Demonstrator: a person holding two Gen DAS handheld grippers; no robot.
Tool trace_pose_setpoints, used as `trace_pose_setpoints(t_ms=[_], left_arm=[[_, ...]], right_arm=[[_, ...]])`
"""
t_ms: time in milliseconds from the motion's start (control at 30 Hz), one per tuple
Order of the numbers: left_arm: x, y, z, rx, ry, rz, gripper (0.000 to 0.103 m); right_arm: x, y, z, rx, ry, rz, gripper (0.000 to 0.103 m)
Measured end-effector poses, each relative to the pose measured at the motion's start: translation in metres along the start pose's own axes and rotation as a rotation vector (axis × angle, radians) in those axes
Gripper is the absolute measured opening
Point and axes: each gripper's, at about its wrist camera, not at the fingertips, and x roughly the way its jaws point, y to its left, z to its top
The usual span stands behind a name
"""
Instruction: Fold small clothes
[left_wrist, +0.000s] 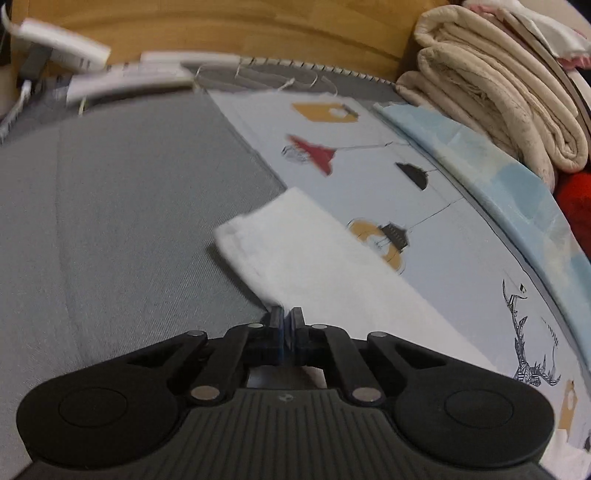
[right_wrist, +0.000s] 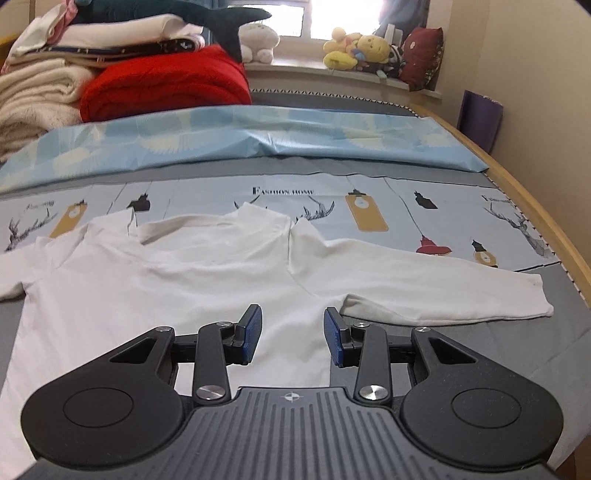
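A small white long-sleeved shirt (right_wrist: 192, 273) lies spread flat on the bed, collar toward the far side. Its right sleeve (right_wrist: 424, 284) stretches out to the right. My right gripper (right_wrist: 293, 332) hovers open over the shirt's body near that sleeve's armpit, with nothing pinched between its blue pads (right_wrist: 251, 332). In the left wrist view the left sleeve (left_wrist: 295, 236) runs up and to the left, its cuff over the grey sheet. My left gripper (left_wrist: 286, 315) is shut, its tips pinching the sleeve's near edge.
The shirt rests on a pale printed cloth (right_wrist: 369, 199) over a grey sheet (left_wrist: 129, 221). A light blue folded sheet (right_wrist: 258, 140), a red blanket (right_wrist: 166, 85) and a stack of cream blankets (left_wrist: 498, 92) line the far side. The wooden bed rim (right_wrist: 546, 206) curves along the right.
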Motion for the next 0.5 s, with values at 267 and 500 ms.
trace_pose_setpoints(t_ms=[267,500], left_arm=[[-0.084,-0.103,-0.005,0.159,-0.084,-0.287,0.002],[-0.146,-0.217,-0.091,0.327,0.110,-0.577,0.002]], right_arm=[[0.019,0.031,0.015,-0.051,0.068,0.021,0.034],[0.075,0.075,0.042,-0.032,0.116,0.140,0.015]])
